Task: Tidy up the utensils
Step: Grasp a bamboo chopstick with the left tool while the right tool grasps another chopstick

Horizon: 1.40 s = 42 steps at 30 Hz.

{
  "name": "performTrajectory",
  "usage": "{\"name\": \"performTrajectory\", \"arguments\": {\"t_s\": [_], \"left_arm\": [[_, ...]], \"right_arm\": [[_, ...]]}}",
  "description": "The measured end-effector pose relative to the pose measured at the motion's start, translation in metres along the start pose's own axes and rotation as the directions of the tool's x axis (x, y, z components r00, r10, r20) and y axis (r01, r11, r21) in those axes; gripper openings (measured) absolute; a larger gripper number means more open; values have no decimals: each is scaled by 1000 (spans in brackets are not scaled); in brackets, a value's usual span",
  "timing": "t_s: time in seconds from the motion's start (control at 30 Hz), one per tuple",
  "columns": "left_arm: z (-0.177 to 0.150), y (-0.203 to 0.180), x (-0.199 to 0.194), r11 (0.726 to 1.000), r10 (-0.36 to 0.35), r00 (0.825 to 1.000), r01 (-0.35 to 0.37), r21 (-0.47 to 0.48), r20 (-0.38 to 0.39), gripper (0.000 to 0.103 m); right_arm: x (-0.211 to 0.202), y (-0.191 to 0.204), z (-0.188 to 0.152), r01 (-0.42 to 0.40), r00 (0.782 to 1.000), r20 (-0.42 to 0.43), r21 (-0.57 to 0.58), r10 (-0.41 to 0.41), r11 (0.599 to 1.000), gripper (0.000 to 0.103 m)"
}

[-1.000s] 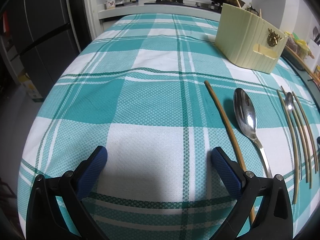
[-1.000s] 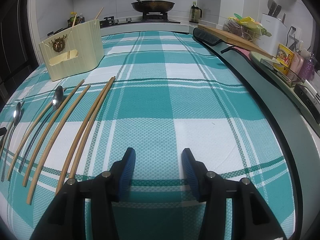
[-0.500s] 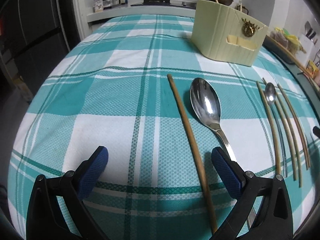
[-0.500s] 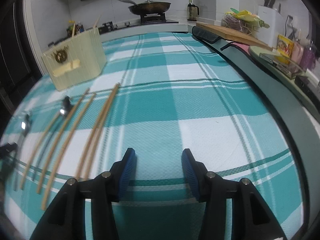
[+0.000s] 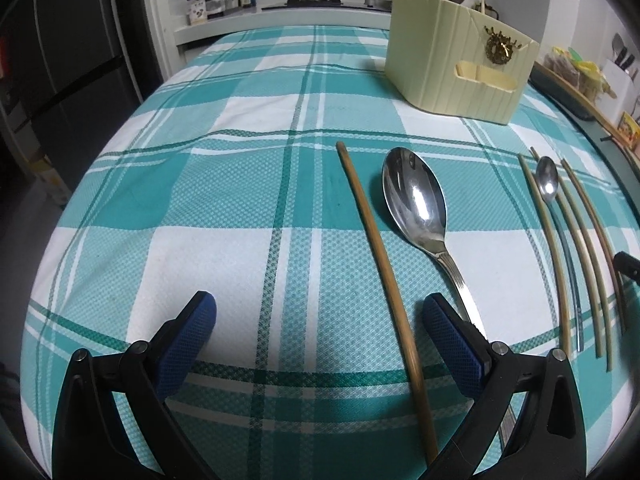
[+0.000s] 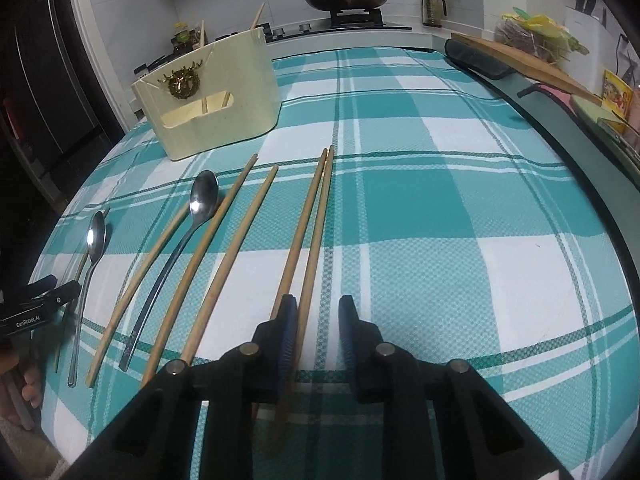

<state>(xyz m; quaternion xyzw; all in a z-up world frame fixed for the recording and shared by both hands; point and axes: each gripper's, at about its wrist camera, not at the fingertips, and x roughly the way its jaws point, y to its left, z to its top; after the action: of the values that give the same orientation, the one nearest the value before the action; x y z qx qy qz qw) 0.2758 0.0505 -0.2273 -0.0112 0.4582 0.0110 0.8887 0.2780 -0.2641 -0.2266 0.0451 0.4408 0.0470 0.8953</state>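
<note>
Left hand-held gripper [image 5: 320, 330] wide open, straddling lone chopstick [image 5: 380, 256] beside large spoon [image 5: 416, 200]. Right hand-held gripper [image 6: 318, 320] narrowly open around chopstick pair [image 6: 310, 232], nothing gripped. Utensils in front of cream holder [image 6: 212, 96].

Teal-and-white plaid cloth [image 5: 248, 184]; cream ribbed holder [image 5: 452, 68] with a gold emblem [image 5: 498, 48]; tan chopsticks [image 6: 236, 240]; silver spoon [image 5: 416, 204]; blue-padded black fingers [image 5: 188, 344].

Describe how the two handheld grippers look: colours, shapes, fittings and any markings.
Both grippers, left and right, have black plastic arms that taper forward to fingers faced with ribbed blue pads. Round silver pins sit at the joints. In the right wrist view, the left gripper's side carries white "GenRobot.AI" lettering. No cables or sleeves show.
</note>
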Motion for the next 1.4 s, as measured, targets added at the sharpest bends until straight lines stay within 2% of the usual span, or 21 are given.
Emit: {"name": "performTrajectory", "arguments": {"t_s": [0.13,0.17,0.2,0.23,0.27,0.4,0.53,0.67,0.73,0.83,0.93,1.0,1.03,1.07,1.1,1.17,1.27,1.4], "left_arm": [[2,-2,1,1000,8,1000,-8,11,-5,102],[2,-2,0,1000,2,1000,-2,15,-8,100],[2,-1,-2,1000,-3,1000,4,19,-5,92],[1,0,-4,1000,-5,1000,5,25,-2,89],[0,2,-6,999,-13,1000,13,31,-5,84],[-3,16,-10,998,-26,999,28,50,-35,82],[4,23,-6,994,-57,995,64,87,-86,85],[19,18,5,986,-68,988,88,141,-139,90],[29,18,12,984,-66,986,90,156,-152,91],[44,19,23,982,-84,981,111,152,-175,88],[60,18,33,982,-84,978,114,153,-191,80],[72,17,39,982,-87,975,118,147,-202,67],[78,17,41,983,-85,975,117,145,-206,62],[84,16,44,983,-90,974,120,139,-207,50],[89,16,46,983,-99,973,128,130,-208,31],[96,16,50,984,-109,972,134,114,-207,7],[101,19,47,988,-111,977,129,88,-184,4],[107,31,10,983,-176,981,179,34,-80,4]], "right_arm": [[5,17,4,70,997,-23,-123,-73,990,22],[7,21,6,86,996,-25,-152,-91,985,22],[9,23,8,96,994,-32,-168,-103,981,18],[8,22,10,103,993,-43,-173,-112,979,10],[8,19,11,110,991,-55,-178,-121,978,7],[0,-1,9,139,982,-99,-194,-160,971,7],[-4,-19,13,121,978,-147,-168,-146,978,8],[5,-27,26,32,975,-215,-138,-62,990,15],[12,-24,35,5,970,-241,-161,-44,987,24],[26,-14,50,3,963,-262,-233,-66,972,24],[43,-5,71,5,961,-267,-258,-76,966,24],[56,-4,88,8,961,-265,-244,-74,970,24],[64,-4,96,9,959,-275,-230,-74,973,20],[68,-4,105,10,964,-259,-211,-65,977,18],[74,-5,110,8,961,-268,-193,-60,981,6],[81,-5,121,11,967,-250,-164,-52,986,6],[77,-7,130,1,977,-212,-111,-25,994,6],[31,-9,140,-71,995,-78,-58,67,996,6]]}}
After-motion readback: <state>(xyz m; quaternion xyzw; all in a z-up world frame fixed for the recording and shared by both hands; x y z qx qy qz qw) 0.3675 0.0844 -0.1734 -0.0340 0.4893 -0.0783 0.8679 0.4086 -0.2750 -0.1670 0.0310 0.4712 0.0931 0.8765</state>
